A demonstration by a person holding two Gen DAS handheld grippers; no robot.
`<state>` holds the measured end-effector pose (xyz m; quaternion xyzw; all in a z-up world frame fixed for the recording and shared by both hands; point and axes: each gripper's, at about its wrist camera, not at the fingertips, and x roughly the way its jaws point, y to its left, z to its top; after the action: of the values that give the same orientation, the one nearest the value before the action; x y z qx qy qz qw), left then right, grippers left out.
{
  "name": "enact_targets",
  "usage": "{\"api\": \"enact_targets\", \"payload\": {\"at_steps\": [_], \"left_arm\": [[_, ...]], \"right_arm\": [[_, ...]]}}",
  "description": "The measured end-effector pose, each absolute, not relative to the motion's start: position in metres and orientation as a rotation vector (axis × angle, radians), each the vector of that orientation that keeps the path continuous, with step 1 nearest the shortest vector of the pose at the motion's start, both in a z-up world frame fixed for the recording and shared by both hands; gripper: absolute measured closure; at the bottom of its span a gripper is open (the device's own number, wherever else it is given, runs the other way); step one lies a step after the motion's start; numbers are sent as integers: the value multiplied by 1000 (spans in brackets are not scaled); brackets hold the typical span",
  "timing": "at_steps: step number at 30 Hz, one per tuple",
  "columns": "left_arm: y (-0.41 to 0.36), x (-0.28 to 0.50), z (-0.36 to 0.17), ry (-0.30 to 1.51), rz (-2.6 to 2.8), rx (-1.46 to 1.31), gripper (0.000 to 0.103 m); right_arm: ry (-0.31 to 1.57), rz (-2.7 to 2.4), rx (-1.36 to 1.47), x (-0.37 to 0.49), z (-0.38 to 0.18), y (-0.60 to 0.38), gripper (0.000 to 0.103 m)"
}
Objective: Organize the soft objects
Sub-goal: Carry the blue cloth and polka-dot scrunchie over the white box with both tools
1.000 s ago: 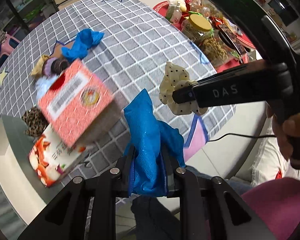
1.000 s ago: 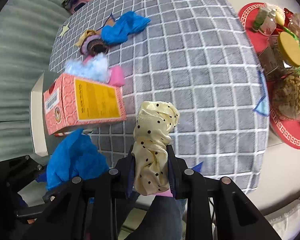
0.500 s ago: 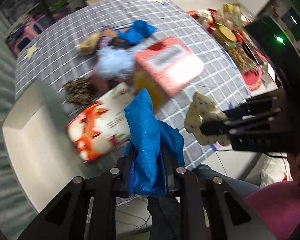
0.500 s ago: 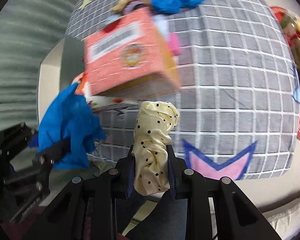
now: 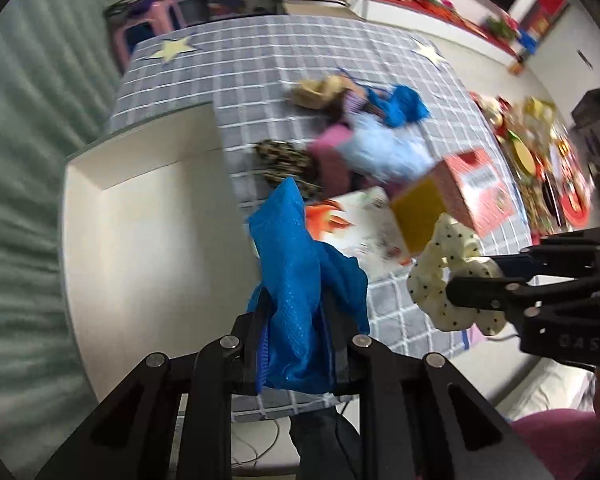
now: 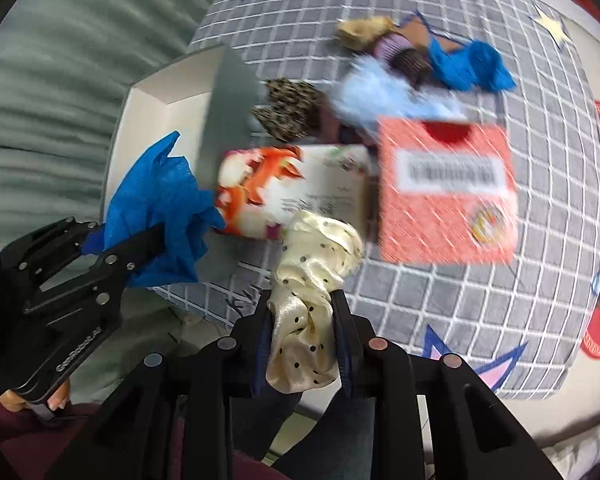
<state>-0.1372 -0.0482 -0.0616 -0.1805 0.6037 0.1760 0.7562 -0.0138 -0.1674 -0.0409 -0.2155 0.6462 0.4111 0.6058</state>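
Left tongs [image 5: 296,344] pinch a blue cloth [image 5: 300,280], held up beside the white box [image 5: 140,240] at the tabletop [image 5: 300,60] edge, likely so it can drop in. Right tongs [image 6: 302,344] pinch a dotted scrunchie [image 6: 312,280], lifted above 2 cartons [image 6: 444,192], probably bound for the same box. More soft things [image 5: 364,140] lie heaped farther back on the tabletop.
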Motion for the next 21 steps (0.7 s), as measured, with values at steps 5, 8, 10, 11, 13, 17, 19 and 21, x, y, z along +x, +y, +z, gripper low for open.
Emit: {"api": "enact_targets", "payload": {"at_steps": [5,8,10,11,13,17,19,21], "left_arm": [[-26,-158,-58,1291,463,-442,80],[-12,-175,-58,1282,522,-474,80],[-1,-189,-59,1280,566,-500,80],[5,-196,-60,1280,588,-512,80],[11,-205,-60,1281,618,-519,80],[22,-222,-59,1280,670,-537,80],[24,-224,-60,1281,683,-548,80],[28,-229,-62,1284,693,-562,80]], "right_arm": [[1467,986,-513,-24,-32,-136,73],[1446,1023,-548,-33,-28,-116,73],[1432,1045,-571,-40,-26,-106,74],[1428,1055,-578,-42,-25,-101,73],[1427,1072,-585,-46,-24,-92,73],[1424,1096,-601,-54,-22,-78,73],[1420,1108,-617,-59,-22,-70,73],[1416,1122,-630,-65,-22,-62,73]]}}
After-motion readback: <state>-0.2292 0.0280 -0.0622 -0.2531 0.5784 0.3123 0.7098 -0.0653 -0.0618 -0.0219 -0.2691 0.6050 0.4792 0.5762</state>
